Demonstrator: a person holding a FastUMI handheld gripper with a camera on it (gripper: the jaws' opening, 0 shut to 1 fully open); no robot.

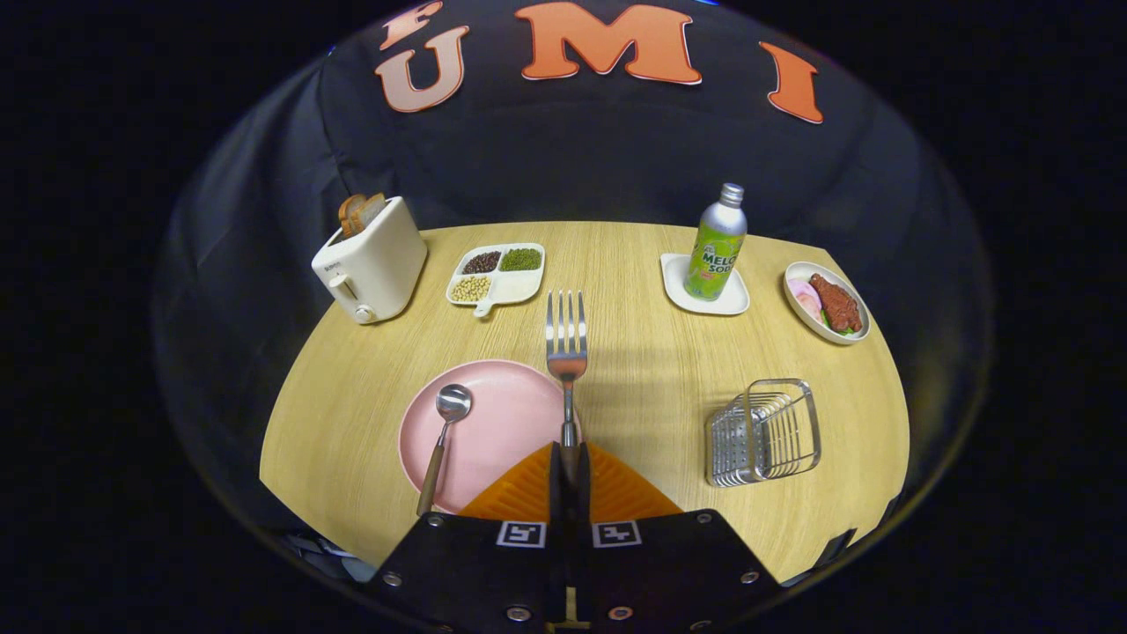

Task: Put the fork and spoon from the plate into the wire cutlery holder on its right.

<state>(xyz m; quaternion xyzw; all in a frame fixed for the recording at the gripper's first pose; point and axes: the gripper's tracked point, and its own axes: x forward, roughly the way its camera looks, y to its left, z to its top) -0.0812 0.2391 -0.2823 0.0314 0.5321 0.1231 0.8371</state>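
Note:
My gripper (569, 465) is shut on the handle of a steel fork (566, 339), which sticks forward from the orange fingers with its tines pointing away, lifted above the table. Just left of the fingers lies a pink plate (506, 423). A spoon (445, 431) with a wooden handle rests on the plate's left side, bowl away from me. The wire cutlery holder (764, 433) stands on the table to the right of the plate and fingers, with nothing visible inside it.
Along the far side of the round wooden table (643, 352) stand a white toaster (371, 261) with bread, a divided dish of beans (496, 275), a green soda bottle (716, 245) on a white coaster, and a bowl of food (828, 302).

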